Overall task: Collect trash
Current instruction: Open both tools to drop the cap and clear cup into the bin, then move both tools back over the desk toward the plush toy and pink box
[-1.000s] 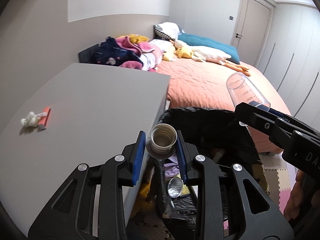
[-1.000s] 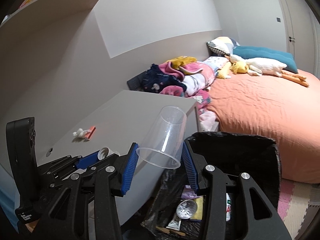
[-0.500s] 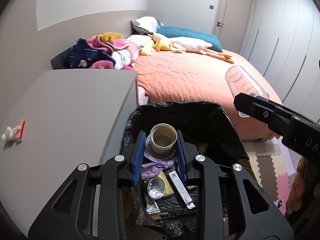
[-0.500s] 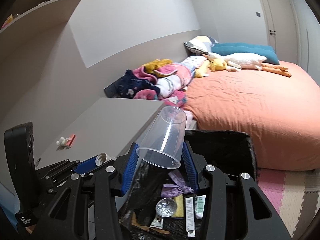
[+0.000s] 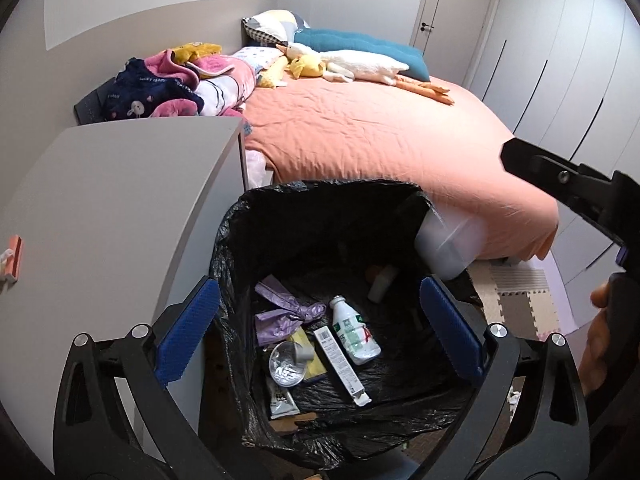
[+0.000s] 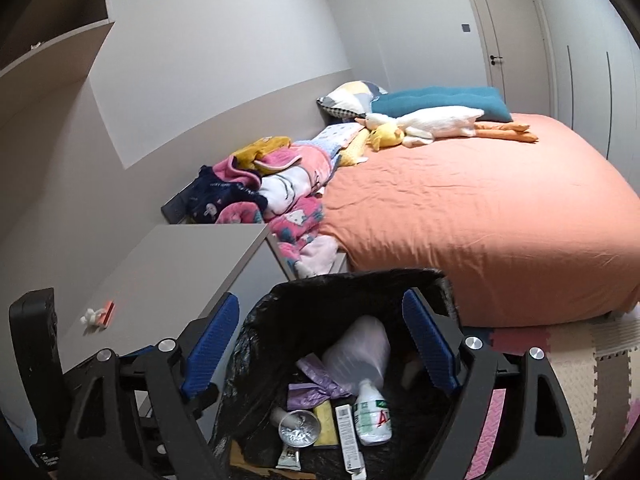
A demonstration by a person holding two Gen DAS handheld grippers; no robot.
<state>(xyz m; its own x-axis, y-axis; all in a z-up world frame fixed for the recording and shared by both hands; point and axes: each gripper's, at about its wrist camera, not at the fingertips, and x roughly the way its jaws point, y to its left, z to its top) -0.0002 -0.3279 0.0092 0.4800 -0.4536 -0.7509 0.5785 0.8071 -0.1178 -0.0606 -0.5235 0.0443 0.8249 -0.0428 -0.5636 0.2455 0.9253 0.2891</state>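
Both tongs, the left gripper (image 5: 316, 328) and the right gripper (image 6: 320, 344), are held wide open and empty above the black-lined trash bin (image 5: 320, 200), into which a blurred clear plastic cup (image 6: 358, 354) is seen falling beside the grey desk's (image 5: 112, 200) right edge.

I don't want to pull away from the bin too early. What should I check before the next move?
1. Left gripper empty: ok, fingers apart, nothing between them.
2. Right gripper empty: ok, fingers apart, nothing between them.
3. Clear plastic cup settled in the black bag-lined bin: cannot tell; it is blurred at the bin's mouth.
4. Bin mouth open beneath both grippers: ok.
5. Grey table cleared: not ok; a small orange piece and a white scrap lie on it.
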